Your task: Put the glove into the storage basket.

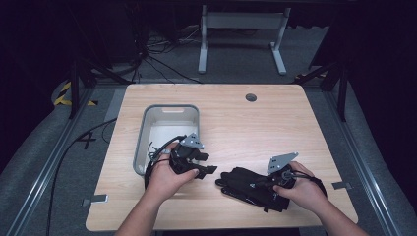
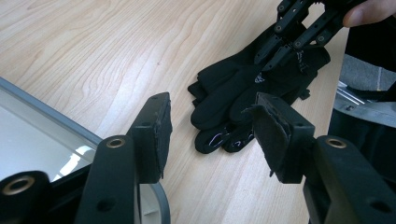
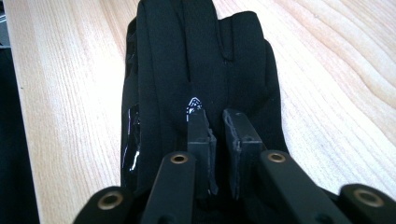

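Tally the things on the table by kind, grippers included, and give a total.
Gloves: 2, stacked, black
Bin: 1, grey
Grippers: 2, left gripper, right gripper
Total: 5

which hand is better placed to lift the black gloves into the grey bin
Right. The right tongs are already closed down on the back of the black gloves, apparently pinching the fabric. The left tongs stand open over bare table beside the grey bin, gripping nothing, so they would have to reach across first.
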A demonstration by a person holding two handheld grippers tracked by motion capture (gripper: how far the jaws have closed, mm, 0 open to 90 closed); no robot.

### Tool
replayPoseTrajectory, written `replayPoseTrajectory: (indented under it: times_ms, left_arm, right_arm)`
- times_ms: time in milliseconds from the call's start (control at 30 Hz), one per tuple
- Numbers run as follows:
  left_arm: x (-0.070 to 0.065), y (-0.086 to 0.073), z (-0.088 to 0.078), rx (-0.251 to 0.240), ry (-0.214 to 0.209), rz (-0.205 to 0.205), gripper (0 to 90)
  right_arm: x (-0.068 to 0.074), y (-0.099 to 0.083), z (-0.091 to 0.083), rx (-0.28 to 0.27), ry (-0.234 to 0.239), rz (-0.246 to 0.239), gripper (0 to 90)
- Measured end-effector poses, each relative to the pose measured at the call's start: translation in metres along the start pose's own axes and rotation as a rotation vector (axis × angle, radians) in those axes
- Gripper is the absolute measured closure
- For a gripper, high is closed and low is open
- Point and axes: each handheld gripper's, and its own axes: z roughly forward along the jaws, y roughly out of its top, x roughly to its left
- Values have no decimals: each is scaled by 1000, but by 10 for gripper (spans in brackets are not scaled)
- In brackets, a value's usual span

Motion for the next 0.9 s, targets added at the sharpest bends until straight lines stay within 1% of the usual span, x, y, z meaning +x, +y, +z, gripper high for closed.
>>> replayPoseTrajectory:
  times_ms: [67, 100, 167, 233, 300, 333, 367, 400, 433, 500, 600, 667, 700, 767, 900]
  left_arm:
    - [0, 0, 0, 0, 0, 1, 478]
    - [0, 0, 0, 0, 0, 1, 478]
    - [-1, 0, -1, -1, -2, 1, 478]
    - [0, 0, -1, -5, -2, -1, 478]
    - [0, 0, -2, -5, 0, -5, 477]
    - [0, 0, -2, -6, 0, -4, 478]
    - [0, -1, -2, -9, 0, -5, 478]
    - [0, -1, -3, -11, -2, -6, 478]
    - [0, -1, -3, -13, 0, -3, 478]
    - [0, -1, -4, -12, 0, -2, 478]
    - [0, -1, -4, -10, 0, -2, 477]
    - [-1, -2, -3, -4, 0, -1, 478]
    - [-1, -2, -3, -4, 0, -1, 478]
    - [0, -2, -3, -2, 0, -1, 478]
    - [0, -2, -3, -2, 1, -3, 478]
  right_arm:
    - [0, 0, 0, 5, 3, 6, 830]
    - [0, 1, -1, 1, 4, 20, 832]
    - [0, 2, -4, -1, 6, 19, 834]
    - [2, 5, -10, -30, 12, 17, 836]
    - [6, 10, -18, -56, 16, 4, 835]
    - [9, 16, -26, -82, 23, -20, 835]
    - [9, 16, -26, -82, 23, -20, 835]
    - [12, 22, -31, -95, 31, -34, 835]
    - [13, 24, -33, -96, 37, -40, 835]
    - [15, 28, -32, -88, 45, -42, 834]
    - [17, 29, -23, -53, 48, -49, 831]
    - [15, 28, -17, -36, 41, -36, 830]
    - [15, 28, -17, -36, 41, -36, 830]
    - [13, 25, -10, -19, 45, -17, 829]
    - [14, 24, -6, 7, 39, -24, 828]
